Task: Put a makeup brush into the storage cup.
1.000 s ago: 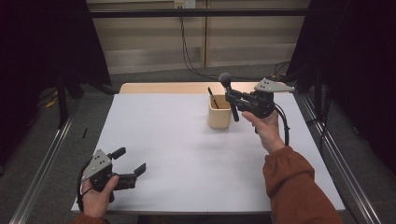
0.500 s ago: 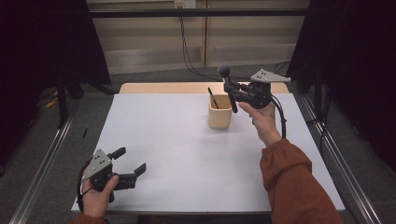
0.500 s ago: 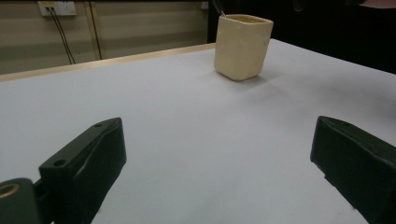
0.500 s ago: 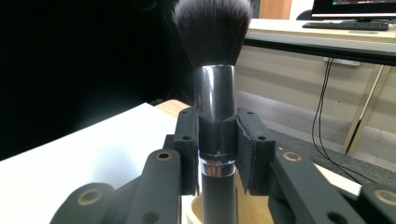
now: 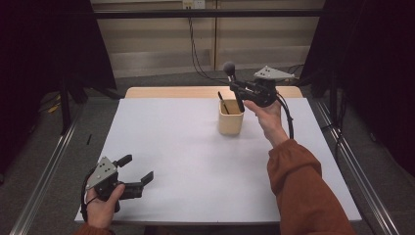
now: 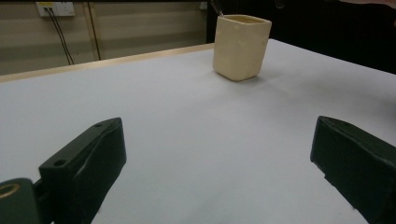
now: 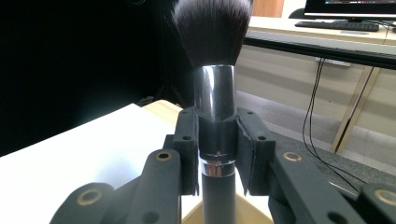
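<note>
My right tool (image 5: 238, 91) is clamped on a makeup brush (image 5: 233, 84): in the right gripper view both pads press the shiny metal collar (image 7: 214, 119) from either side, with the dark bristle head (image 7: 212, 28) standing straight up above them and the dark handle running down below. In the high view I hold this brush upright over the far part of the desk (image 5: 195, 161), right of its middle, with its lower end just above the mouth of the cream holder (image 5: 230, 117). I cannot tell whether the tip has entered the opening. That holder stands on the white desk close to the far edge, and a thin dark stick (image 5: 222, 104) leans inside it against the left wall. My right hand (image 5: 268, 116) comes up from the near right side, in a rust-coloured sleeve (image 5: 303, 191).

My left tool (image 5: 136, 171) rests low by the near left corner of the desk, held in my left hand (image 5: 100, 208). Its jaws stand wide apart with nothing between them; in the left gripper view only bare white desk lies between the two black pads (image 6: 88, 161), and the cream holder (image 6: 241, 45) sits well beyond them toward the far edge.
</note>
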`<state>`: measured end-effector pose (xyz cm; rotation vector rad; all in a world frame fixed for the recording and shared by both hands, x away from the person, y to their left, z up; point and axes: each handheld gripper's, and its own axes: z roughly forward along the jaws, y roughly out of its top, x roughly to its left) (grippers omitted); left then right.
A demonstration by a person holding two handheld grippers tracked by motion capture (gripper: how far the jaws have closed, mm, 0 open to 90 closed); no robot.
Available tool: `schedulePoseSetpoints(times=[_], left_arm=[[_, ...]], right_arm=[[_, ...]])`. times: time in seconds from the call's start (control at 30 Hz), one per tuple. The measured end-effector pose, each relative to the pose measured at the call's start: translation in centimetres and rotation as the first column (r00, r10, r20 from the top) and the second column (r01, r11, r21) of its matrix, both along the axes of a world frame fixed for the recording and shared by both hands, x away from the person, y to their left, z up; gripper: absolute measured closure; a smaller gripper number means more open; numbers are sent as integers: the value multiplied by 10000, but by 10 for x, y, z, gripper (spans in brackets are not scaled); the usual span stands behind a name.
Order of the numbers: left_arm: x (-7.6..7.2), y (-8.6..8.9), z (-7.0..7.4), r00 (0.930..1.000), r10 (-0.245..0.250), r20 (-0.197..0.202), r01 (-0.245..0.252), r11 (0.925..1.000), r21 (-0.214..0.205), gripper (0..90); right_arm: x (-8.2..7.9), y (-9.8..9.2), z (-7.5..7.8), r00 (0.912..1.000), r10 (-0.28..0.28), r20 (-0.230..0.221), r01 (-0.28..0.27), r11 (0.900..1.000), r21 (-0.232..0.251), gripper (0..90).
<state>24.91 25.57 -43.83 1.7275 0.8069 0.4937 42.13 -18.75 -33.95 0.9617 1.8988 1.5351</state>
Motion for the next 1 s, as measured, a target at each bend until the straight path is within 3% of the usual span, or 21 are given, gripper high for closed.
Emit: schedulePoseSetpoints(times=[0.3,1.0], left_arm=[[-1,0,0,10000,-15,2,15,10000,-34,35],[0,0,0,10000,-25,-26,25,10000,-7,35]], right_arm=[[7,2,-5,9999,-148,-62,150,9997,209,718],[18,1,-19,9993,-221,-318,217,9997,-120,718]])
